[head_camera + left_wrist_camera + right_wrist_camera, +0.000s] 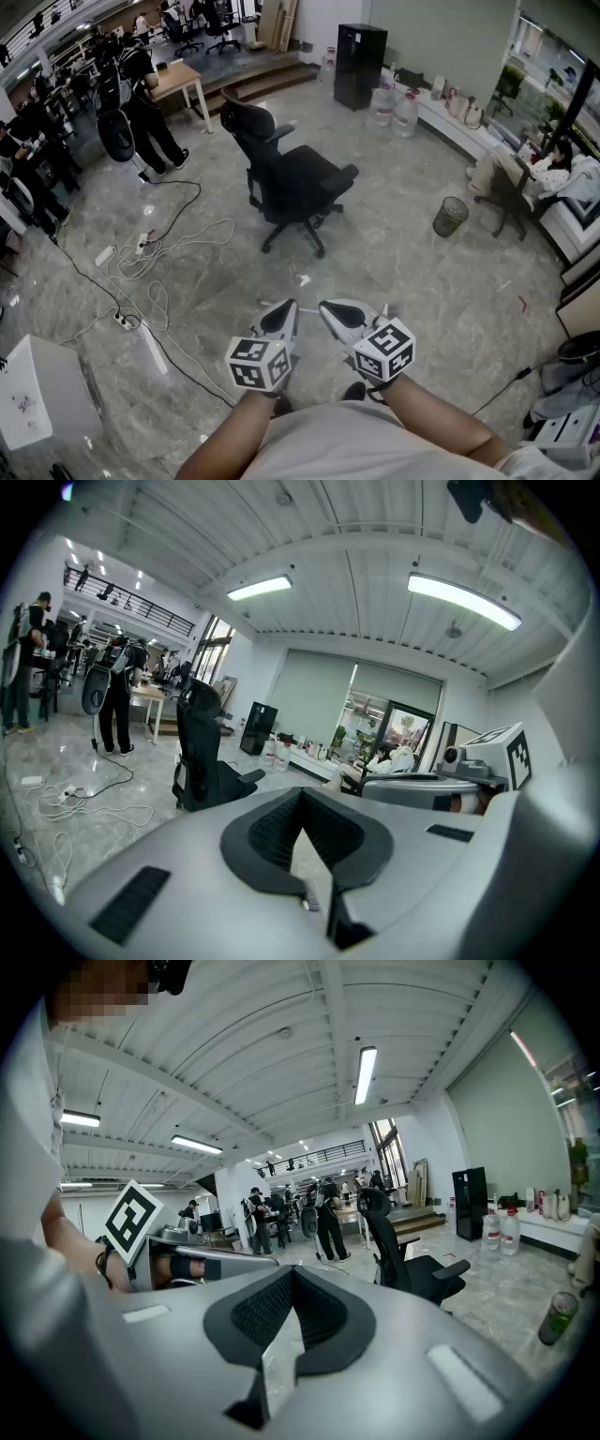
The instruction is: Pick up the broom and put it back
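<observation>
No broom shows in any view. In the head view both grippers are held close in front of the person's body, side by side over the grey marble floor. My left gripper (284,310) is shut with nothing between its jaws; in the left gripper view (302,795) its tips meet. My right gripper (328,309) is also shut and empty, and its tips touch in the right gripper view (292,1275). Each gripper view catches the other gripper's marker cube (511,747) (129,1218) at its side.
A black office chair (292,178) stands ahead in the middle of the floor. White and black cables (150,255) trail across the floor at left, near a white box (42,394). A mesh waste bin (450,216) is at right. People stand at far left, a seated person at right.
</observation>
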